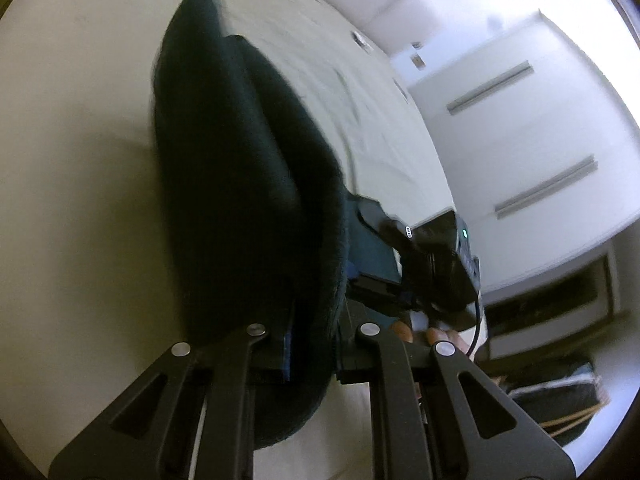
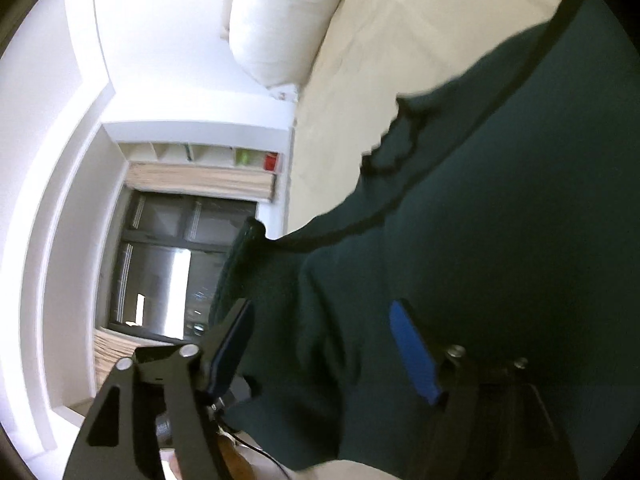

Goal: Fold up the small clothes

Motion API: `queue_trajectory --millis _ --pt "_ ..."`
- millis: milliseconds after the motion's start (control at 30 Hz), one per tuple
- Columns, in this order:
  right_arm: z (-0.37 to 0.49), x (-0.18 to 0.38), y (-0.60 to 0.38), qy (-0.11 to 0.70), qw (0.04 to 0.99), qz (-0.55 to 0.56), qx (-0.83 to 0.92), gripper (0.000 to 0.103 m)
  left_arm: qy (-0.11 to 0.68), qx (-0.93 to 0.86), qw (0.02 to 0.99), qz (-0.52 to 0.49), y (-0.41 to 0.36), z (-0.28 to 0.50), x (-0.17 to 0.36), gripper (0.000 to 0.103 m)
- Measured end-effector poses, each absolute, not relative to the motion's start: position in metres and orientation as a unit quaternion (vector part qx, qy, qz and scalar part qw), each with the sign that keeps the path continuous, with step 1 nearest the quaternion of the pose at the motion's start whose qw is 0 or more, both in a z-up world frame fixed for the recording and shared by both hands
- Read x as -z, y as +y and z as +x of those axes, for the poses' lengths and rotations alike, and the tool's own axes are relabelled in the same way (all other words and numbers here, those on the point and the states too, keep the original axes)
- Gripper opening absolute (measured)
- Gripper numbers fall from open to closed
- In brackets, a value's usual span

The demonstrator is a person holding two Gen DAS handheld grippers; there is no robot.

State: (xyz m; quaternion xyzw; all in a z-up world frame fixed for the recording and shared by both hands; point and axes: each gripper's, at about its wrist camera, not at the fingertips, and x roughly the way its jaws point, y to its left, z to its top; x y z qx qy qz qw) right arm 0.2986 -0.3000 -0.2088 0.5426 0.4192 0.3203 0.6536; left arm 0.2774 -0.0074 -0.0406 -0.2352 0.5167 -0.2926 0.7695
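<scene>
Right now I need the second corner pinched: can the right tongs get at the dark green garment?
Probably yes: the right tongs are open with the dark green garment directly between and ahead, nothing intervening.

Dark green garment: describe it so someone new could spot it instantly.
Start from the wide cream bed sheet with the white pillow at its far end. The dark green garment lies draped over that sheet, one fold pinched in the left gripper. It is the only dark fabric on the pale bedding.

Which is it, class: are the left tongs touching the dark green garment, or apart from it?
Touching. The left wrist view shows the left tongs shut on a thick fold of the dark green garment, cloth pinched between the fingers.
</scene>
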Motion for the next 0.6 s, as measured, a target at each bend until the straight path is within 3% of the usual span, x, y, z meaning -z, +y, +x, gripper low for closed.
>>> queue_trajectory --millis 167,300,333,367,433,600 --pt "0.298 0.221 -0.342 0.398 0.623 0.584 -0.335 0.08 0.531 0.305 0.769 -0.181 -0.087 0.281 0.062 0.013" --pt "0.298 0.224 -0.366 0.403 0.626 0.583 -0.324 0.082 0.547 0.323 0.748 -0.192 -0.114 0.277 0.086 0.023" --pt "0.298 0.224 -0.369 0.409 0.629 0.577 -0.322 0.082 0.54 0.331 0.75 -0.189 -0.115 0.273 0.084 0.03" --pt "0.299 0.224 -0.369 0.412 0.63 0.574 -0.323 0.082 0.532 0.341 0.753 -0.182 -0.115 0.268 0.079 0.046" --pt "0.299 0.221 -0.369 0.421 0.638 0.559 -0.321 0.082 0.517 0.352 0.759 -0.182 -0.107 0.26 0.069 0.063" --pt "0.301 0.21 -0.359 0.466 0.676 0.484 -0.302 0.078 0.454 0.352 0.798 -0.18 -0.037 0.242 0.041 0.064"
